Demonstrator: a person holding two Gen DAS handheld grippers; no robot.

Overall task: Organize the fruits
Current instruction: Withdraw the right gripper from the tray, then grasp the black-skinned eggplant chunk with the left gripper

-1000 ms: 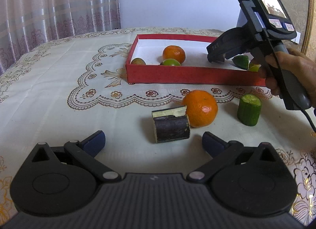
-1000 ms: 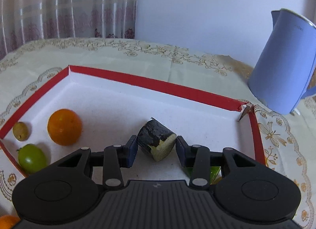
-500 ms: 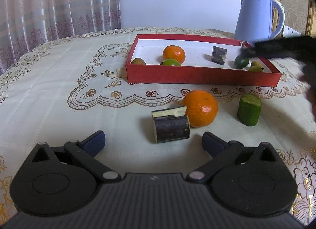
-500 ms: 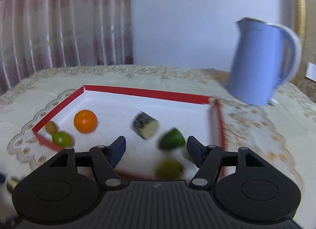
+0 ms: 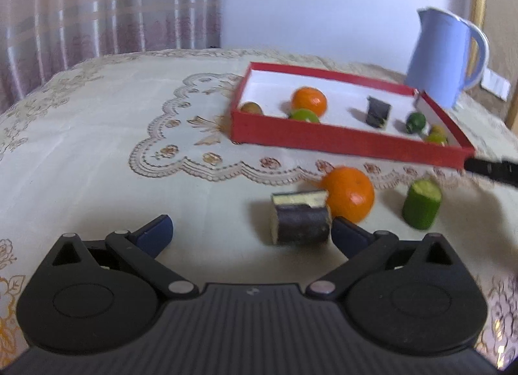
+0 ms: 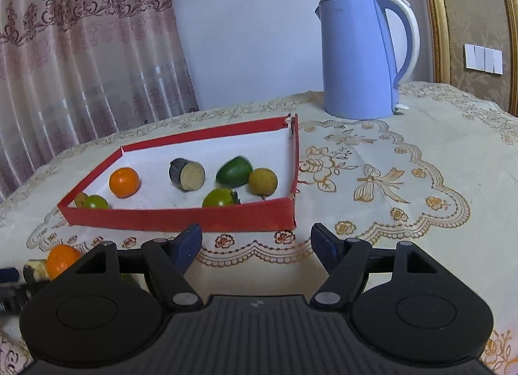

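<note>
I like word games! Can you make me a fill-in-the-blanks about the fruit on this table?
1. The box holding the fruit is ____ outside.
2. The blue kettle stands ____ the box, on the tablecloth.
3. Inside the box lies ____ orange.
4. Both the right gripper and the left gripper hold ____.

Missing words: red; outside; one; nothing

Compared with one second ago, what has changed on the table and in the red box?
The right hand-held gripper let go of the dark eggplant piece in the red box, its jaws have just been opening, and it pulled back out of the box. The left hand-held gripper, the loose orange and cucumber piece stayed put.
</note>
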